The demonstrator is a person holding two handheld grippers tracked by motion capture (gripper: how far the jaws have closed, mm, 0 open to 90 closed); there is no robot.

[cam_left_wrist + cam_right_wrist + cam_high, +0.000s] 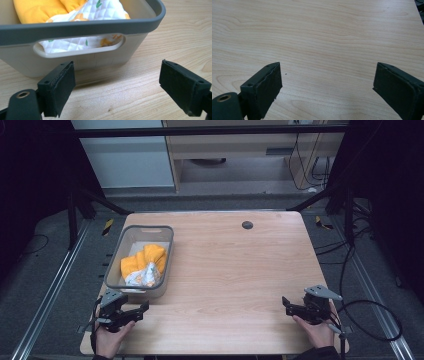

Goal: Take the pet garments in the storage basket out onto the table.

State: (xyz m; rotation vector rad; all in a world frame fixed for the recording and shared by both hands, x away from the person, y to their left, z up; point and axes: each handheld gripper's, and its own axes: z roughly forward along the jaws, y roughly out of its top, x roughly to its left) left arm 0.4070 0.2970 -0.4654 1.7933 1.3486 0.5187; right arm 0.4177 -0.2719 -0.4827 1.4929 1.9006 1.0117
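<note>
A grey plastic bin stands at the left of the wooden table and holds a crumpled cloth, orange with a white quilted patch. My left gripper rests near the front left corner, just in front of the bin, open with nothing between its jaws. In the left gripper view the bin with its handle slot is close ahead, and the cloth shows over the rim. My right gripper sits at the front right, open and empty, over bare wood.
A small dark round cap sits in the tabletop near the far edge. Cables trail on the floor to the right of the table. Metal rails run along the floor on both sides.
</note>
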